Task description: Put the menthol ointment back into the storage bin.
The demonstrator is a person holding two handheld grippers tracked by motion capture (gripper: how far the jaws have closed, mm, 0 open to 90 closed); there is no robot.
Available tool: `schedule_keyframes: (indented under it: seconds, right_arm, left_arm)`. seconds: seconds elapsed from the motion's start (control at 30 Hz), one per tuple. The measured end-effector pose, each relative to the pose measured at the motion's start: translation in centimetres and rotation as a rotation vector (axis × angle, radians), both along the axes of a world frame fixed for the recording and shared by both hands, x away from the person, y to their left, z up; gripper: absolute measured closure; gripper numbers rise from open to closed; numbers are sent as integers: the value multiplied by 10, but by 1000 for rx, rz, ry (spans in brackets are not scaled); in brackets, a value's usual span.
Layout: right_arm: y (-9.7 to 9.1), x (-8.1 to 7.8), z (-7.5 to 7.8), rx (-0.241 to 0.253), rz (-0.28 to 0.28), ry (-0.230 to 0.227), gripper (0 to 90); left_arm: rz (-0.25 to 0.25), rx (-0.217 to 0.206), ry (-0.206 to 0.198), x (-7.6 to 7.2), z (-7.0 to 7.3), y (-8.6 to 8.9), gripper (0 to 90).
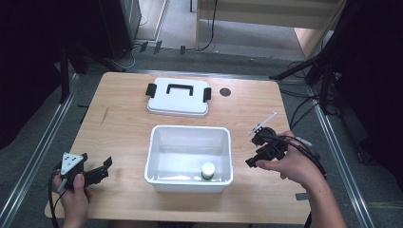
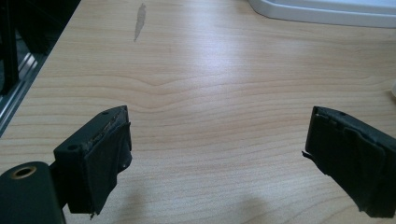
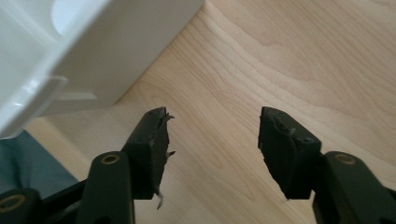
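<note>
A white plastic bin (image 1: 157, 142) sits open in the middle of the desk (image 1: 119, 123), and a small bottle with a white cap (image 1: 207, 169) stands upright inside it against the near wall, toward the right corner. The bin's lid (image 1: 178, 97), with a black handle and black clips at both ends, lies flat just beyond the bin, apart from it.

The lid is likely light, stiff and smooth, so it could slip if pinched on a flat face; the raised handle or a clip end looks like the surest place to take hold. The bin itself is thin-walled and probably slides easily on the wood, so its rim may need steadying.

The right claw (image 1: 254, 147) hovers just right of the bin, jaws standing wide with nothing between them; its own view shows the bin's outer wall (image 3: 93, 51) close ahead. The left claw (image 1: 105, 168) rests low near the front left corner of the desk, well apart from the bin, also wide and empty.

A small dark round mark (image 1: 225, 92) lies right of the lid. Nothing stands between either claw and the lid except the bin.
</note>
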State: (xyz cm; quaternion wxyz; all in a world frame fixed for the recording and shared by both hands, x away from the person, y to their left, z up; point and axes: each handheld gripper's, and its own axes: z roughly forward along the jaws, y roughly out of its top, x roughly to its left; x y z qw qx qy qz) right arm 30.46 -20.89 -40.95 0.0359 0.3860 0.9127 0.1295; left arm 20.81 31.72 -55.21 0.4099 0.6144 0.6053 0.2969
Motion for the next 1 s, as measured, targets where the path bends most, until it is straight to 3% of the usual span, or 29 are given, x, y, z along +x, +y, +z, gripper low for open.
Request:
schedule_keyframes:
  seconds: [0.2, 0.4, 0.43, 0.67, 0.77, 0.9, 1.0]
  right_arm:
    - [-15, -4, -30, 39, -61, -14, 405]
    - [-29, -9, -52, 84, -114, -88, 352]
    - [-35, -12, -61, 107, -131, -131, 344]
    - [-56, -26, -84, 228, -238, -272, 281]
    - [-70, -33, -97, 307, -302, -340, 267]
    - [-88, -44, -111, 422, -368, -409, 263]
    - [-95, -49, -117, 444, -386, -437, 262]
  left_arm:
    - [-1, 3, 2, 0, 0, 0, 79]
    - [1, 3, 1, 0, 0, 0, 79]
    - [0, 4, 3, 0, 0, 0, 79]
    - [1, 4, 3, 0, 0, 0, 79]
    - [1, 5, 4, 0, 0, 0, 79]
    - [2, 3, 4, 0, 0, 0, 79]
    - [2, 4, 4, 0, 0, -1, 79]
